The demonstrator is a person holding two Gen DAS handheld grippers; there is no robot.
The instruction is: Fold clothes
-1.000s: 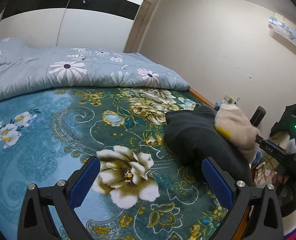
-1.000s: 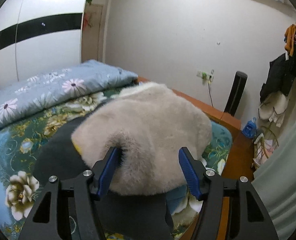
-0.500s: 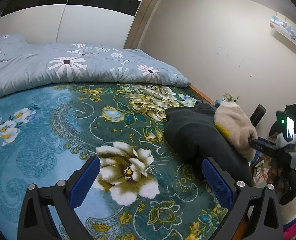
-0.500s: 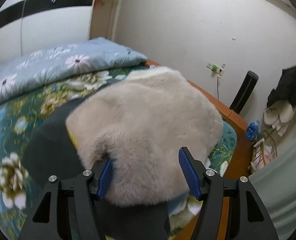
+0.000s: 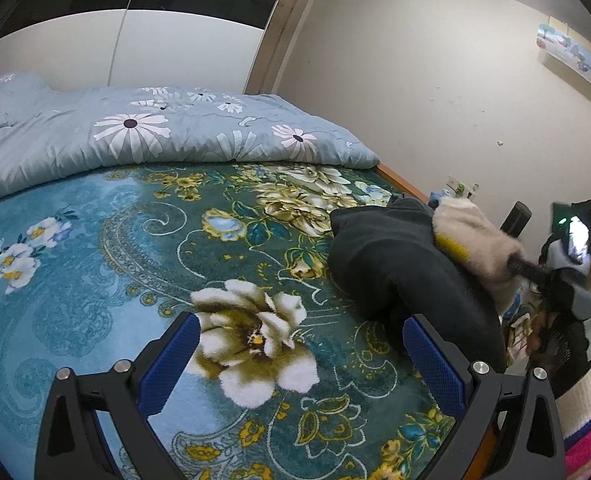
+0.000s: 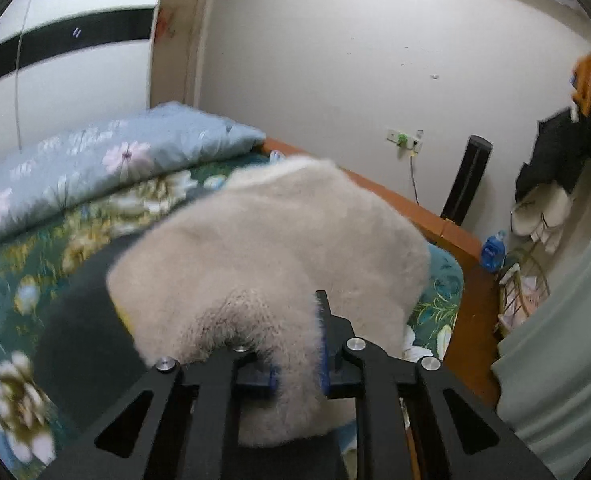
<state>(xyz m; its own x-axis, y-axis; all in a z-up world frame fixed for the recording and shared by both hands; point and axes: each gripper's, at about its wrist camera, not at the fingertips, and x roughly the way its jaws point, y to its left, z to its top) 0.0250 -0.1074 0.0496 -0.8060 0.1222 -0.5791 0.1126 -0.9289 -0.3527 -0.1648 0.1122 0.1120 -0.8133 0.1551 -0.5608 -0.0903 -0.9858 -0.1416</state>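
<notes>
A fluffy cream garment (image 6: pixel 279 240) lies on a dark garment (image 6: pixel 83 300) near the bed's right edge. My right gripper (image 6: pixel 297 360) is closing its jaws, and the blue pads pinch the cream garment's near edge between them. In the left wrist view the cream garment (image 5: pixel 475 236) tops the dark pile (image 5: pixel 387 264), with a yellow strip (image 5: pixel 451 246) showing beneath it. There the right gripper (image 5: pixel 523 268) bites into the fluff, held by a gloved hand (image 5: pixel 563 352). My left gripper (image 5: pixel 299 328) hovers open over the teal floral blanket (image 5: pixel 95 260), left of the pile, holding nothing.
A light blue daisy duvet (image 5: pixel 155 136) is bunched along the far side of the bed. The wooden bed frame (image 6: pixel 415 208) runs along the right. Beyond it stand a black tower (image 6: pixel 467 180), a blue bottle (image 6: pixel 493 248) and hanging clothes (image 6: pixel 555 152).
The right jaws have gone from wide apart to pinched on the cream garment's near edge, and that gripper has shifted slightly. The left gripper has stayed put.
</notes>
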